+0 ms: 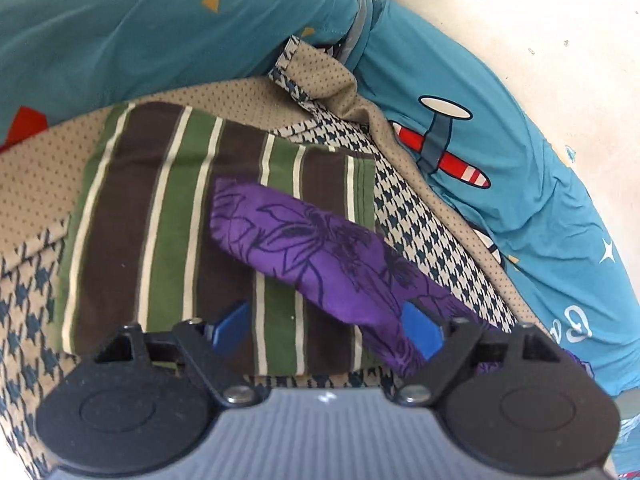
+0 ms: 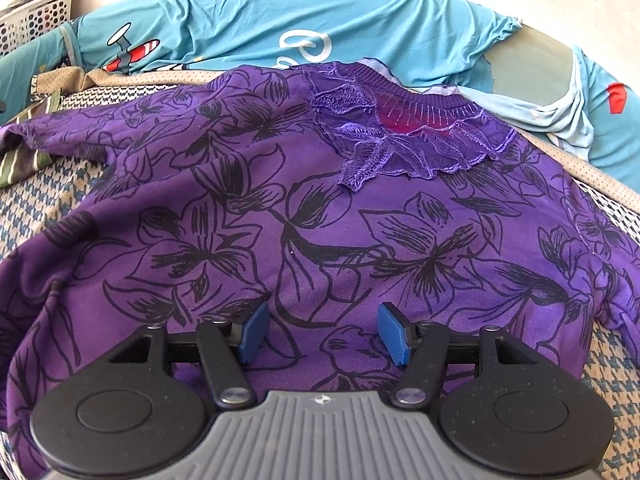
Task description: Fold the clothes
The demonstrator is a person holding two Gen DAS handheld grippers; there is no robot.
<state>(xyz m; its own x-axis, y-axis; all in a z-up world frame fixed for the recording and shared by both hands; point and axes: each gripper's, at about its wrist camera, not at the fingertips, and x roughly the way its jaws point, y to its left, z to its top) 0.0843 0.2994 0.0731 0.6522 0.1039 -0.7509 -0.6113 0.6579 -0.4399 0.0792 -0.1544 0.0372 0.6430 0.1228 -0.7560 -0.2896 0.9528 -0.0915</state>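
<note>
Across the houndstooth cloth (image 2: 36, 204) covering the worktop, a purple flowered top (image 2: 320, 232) was spread face up, its lace collar (image 2: 404, 136) turned away from the right gripper (image 2: 322, 334). One sleeve (image 1: 304, 240) was laid over a folded striped garment (image 1: 168, 216). The fabric was judged soft, light and limp, likely to sag and slide when lifted; a hold at the hem corners, shoulders or sleeve end was judged best. The right gripper was held above the lower body of the top, jaws apart with nothing pinched between them. The left gripper (image 1: 328, 330) was seen with jaws wide apart, empty, the sleeve lying beneath its right pad.
</note>
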